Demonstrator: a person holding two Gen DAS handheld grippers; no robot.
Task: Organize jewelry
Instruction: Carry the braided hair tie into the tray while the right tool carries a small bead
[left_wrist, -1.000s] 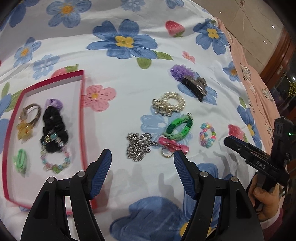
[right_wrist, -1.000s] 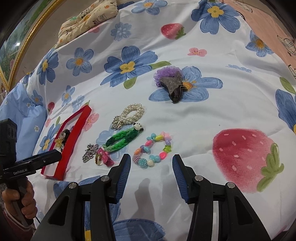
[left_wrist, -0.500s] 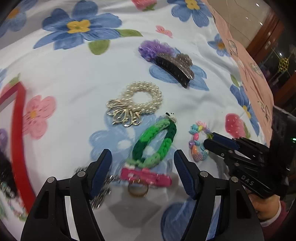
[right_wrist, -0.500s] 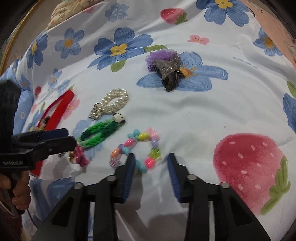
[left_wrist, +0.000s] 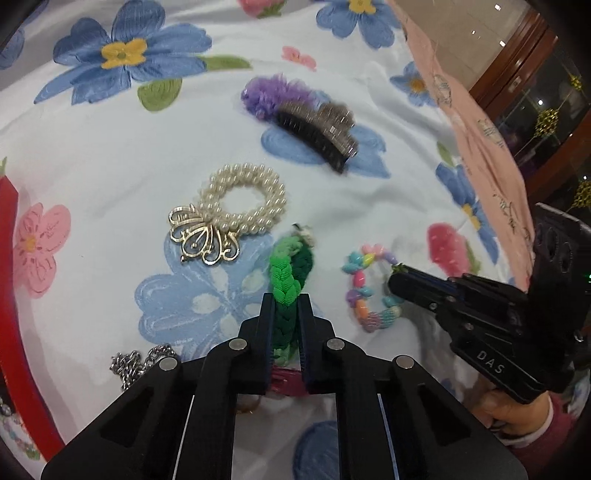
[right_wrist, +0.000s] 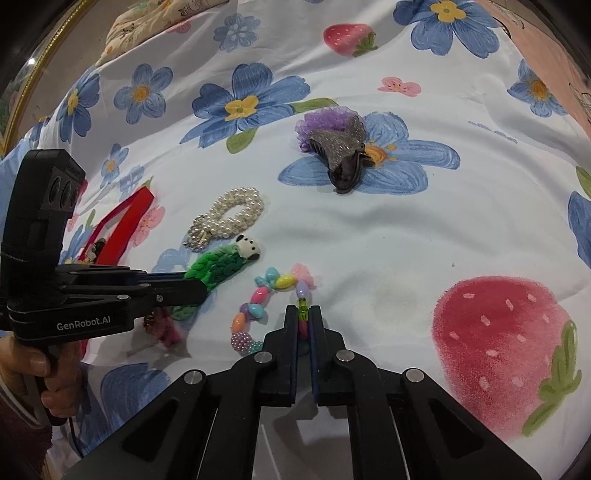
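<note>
Green braided band (left_wrist: 290, 280) pinched in left claw (left_wrist: 285, 300), right claw (right_wrist: 303, 311) clamped on beaded bracelet (right_wrist: 258, 295) just right of band, pearl scrunchie (left_wrist: 242, 205) beyond band.

Bedsheet (right_wrist: 424, 229) looks like soft matt printed cloth. The green bracelet (left_wrist: 290, 273) is braided yarn, kinda fuzzy. Pearl scrunchie (left_wrist: 243, 199) has glossy beads plus a shiny gold metal charm. Bead bracelet (right_wrist: 266, 291) is glossy plastic. Hair claw (right_wrist: 341, 155) is glittery. Both tools, left tool (left_wrist: 286, 314) and right tool (right_wrist: 303, 325), are matt black plastic with metal pins.
</note>
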